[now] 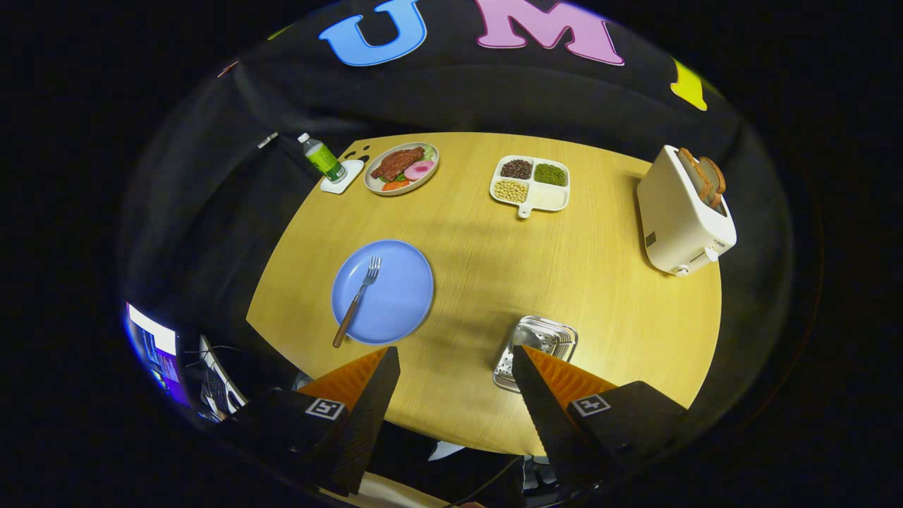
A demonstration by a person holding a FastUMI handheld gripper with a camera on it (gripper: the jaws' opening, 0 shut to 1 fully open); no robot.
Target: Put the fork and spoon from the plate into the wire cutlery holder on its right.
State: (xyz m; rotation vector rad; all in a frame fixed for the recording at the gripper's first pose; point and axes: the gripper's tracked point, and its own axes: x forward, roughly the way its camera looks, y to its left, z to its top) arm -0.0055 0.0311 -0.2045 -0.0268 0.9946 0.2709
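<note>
Wide apart and gripping nothing, the gripper (455,360) hangs high above the near edge of the round wooden table (564,261). Beyond it, at the far right, a white toaster (683,212) holds bread. Just ahead of the left finger lies the blue plate (383,291) with the fork (358,300) on it. Partly hidden behind the right finger is the wire cutlery holder (540,342), its contents unclear. Farther off sit a divided tray (530,185) of beans, a food plate (401,168) and a green bottle (322,157).

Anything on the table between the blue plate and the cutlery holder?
No. In the gripper view, only bare tabletop separates the blue plate from the wire cutlery holder. The gripper hangs open.
</note>
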